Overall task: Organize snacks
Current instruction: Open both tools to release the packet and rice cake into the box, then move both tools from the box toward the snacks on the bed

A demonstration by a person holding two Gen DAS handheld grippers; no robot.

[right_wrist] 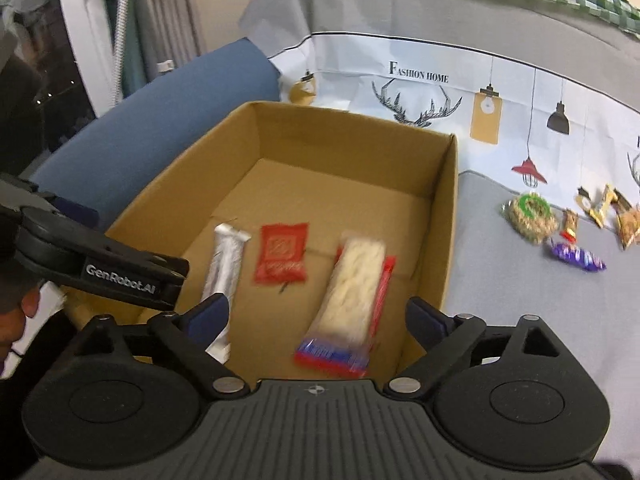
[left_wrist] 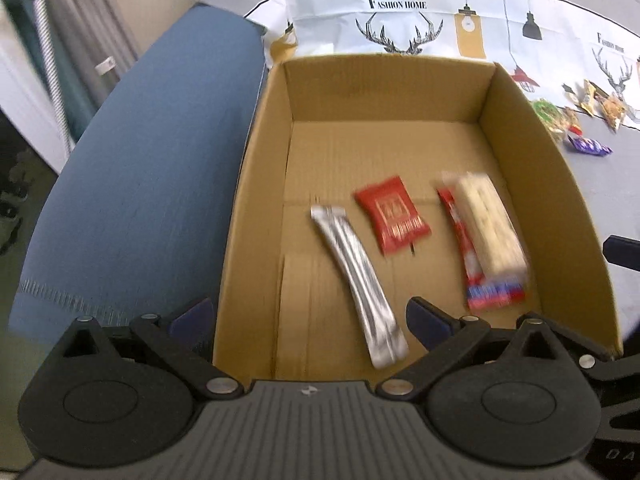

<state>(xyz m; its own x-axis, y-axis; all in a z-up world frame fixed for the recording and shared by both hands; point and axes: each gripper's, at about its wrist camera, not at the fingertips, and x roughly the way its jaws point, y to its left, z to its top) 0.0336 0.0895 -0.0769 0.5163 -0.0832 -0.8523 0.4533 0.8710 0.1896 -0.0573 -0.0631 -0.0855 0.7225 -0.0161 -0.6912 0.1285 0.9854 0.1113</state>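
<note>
An open cardboard box stands on the table. On its floor lie a silver stick pack, a red packet, a clear pack of pale biscuits and a thin red stick against it. My left gripper hovers open over the box's near edge, and its pads touch nothing. In the right wrist view the same box holds the silver pack, red packet and biscuit pack. My right gripper is open above them, with nothing gripped.
Several loose snacks lie on the cloth right of the box: a green-ringed round pack, a purple wrapper and yellow-brown wrappers. A blue cushion borders the box's left side. The left gripper's black housing reaches in from the left.
</note>
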